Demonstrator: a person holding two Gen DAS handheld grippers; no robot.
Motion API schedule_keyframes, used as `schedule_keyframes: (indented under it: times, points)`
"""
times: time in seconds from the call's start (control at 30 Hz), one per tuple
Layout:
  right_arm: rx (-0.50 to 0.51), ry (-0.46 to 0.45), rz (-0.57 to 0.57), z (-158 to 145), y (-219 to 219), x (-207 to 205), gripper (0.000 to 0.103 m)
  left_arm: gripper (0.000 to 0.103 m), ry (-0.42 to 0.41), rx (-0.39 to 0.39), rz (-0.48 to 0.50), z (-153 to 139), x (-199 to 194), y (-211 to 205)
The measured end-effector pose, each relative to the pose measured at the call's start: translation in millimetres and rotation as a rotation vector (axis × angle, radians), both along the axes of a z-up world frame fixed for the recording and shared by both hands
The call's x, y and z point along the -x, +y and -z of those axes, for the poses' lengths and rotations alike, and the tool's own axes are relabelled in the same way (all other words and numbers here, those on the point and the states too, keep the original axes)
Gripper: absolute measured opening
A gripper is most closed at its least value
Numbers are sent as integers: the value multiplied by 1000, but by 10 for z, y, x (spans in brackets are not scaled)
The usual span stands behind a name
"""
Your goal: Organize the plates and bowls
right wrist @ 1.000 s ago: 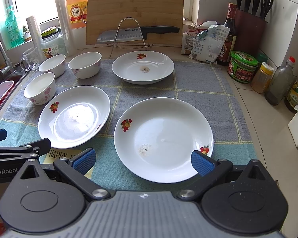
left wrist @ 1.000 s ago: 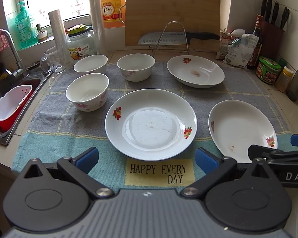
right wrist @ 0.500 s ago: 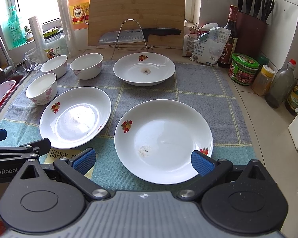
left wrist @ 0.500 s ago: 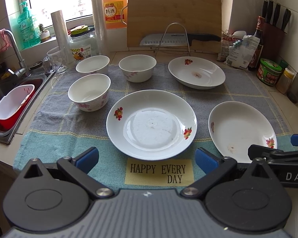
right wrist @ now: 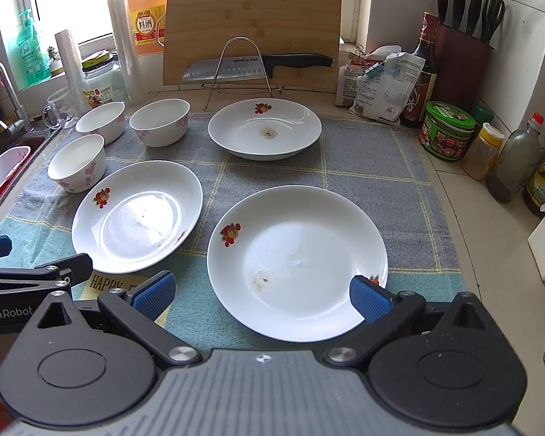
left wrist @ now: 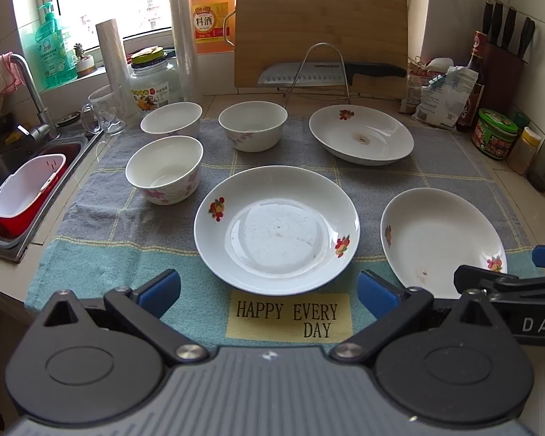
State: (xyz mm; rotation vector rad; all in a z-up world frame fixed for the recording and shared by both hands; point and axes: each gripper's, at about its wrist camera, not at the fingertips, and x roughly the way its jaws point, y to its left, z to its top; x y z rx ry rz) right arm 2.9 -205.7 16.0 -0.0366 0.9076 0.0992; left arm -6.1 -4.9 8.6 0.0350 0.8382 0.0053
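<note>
Three white flowered plates lie apart on a grey-green cloth: a near middle plate [left wrist: 277, 229] [right wrist: 137, 216], a near right plate [left wrist: 442, 240] [right wrist: 297, 261] and a far plate [left wrist: 361, 133] [right wrist: 264, 129]. Three white bowls stand at the left: a near bowl [left wrist: 164, 169] [right wrist: 77, 162], a far left bowl [left wrist: 171, 119] [right wrist: 101, 117] and a far middle bowl [left wrist: 253, 125] [right wrist: 160, 122]. My left gripper [left wrist: 269, 290] is open and empty before the middle plate. My right gripper [right wrist: 261, 295] is open and empty, its fingers over the right plate's near rim.
A sink [left wrist: 25, 181] with a red and white basket lies at the left. A cutting board [left wrist: 321, 29], a knife on a wire rack [right wrist: 258, 65], jars and bottles [right wrist: 448, 129] line the back and right. A glass mug [left wrist: 105, 110] stands behind the bowls.
Both views have shifted slightly; the dishes sit a little lower in the frames. Nothing was grasped or moved.
</note>
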Motion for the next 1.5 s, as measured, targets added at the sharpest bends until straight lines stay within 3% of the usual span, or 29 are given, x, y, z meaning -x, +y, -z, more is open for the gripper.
schedule_keyframes:
  times: [1.07, 1.5]
  points:
    - [5, -16, -32, -22, -86, -25, 103, 102, -8, 7, -18, -40, -16, -130]
    - [-24, -73, -102, -76, -245, 42, 103, 102, -21, 21, -13, -92, 60, -279]
